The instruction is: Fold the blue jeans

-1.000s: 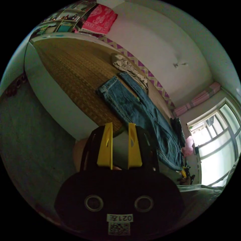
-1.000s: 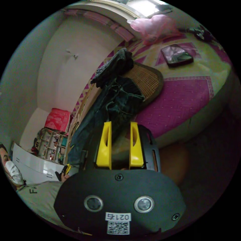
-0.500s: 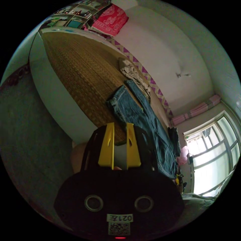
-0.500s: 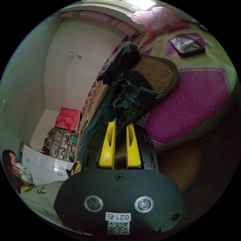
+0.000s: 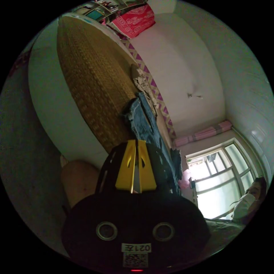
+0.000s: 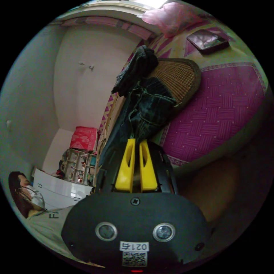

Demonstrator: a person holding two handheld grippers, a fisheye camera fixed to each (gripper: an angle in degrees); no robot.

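Across the woven straw mat (image 5: 94,85) that covered the bed lay the long blue denim jeans (image 5: 145,122), stretched out lengthwise, their hem end toward one o'clock from the left gripper (image 5: 136,141) in the left gripper view. That gripper's yellow jaws stood drawn together with only a sliver between the tips, and nothing could be seen between them; the jeans lay beyond them, apart. In the right gripper view the waistband end of the same jeans (image 6: 145,111) was bunched at twelve o'clock from the right gripper (image 6: 136,140), whose jaws stood narrow, a thin gap showing, with the tips just beside the denim's edge; whether cloth sat between them could not be told. A heap of dark clothing (image 6: 135,71) rested against the jeans at the waistband, and a pale crumpled garment (image 5: 142,82) lay at the hem end. The main risk, as it appeared, was a poor grasp: jaws this narrow might slide over thick denim or nip a single layer, so that one leg would lift and the other drag. The neighbouring garments might be caught up in the fold. Near the mat's edge, toward five o'clock, a pull might also draw the jeans off onto the magenta patterned bedspread (image 6: 217,114).
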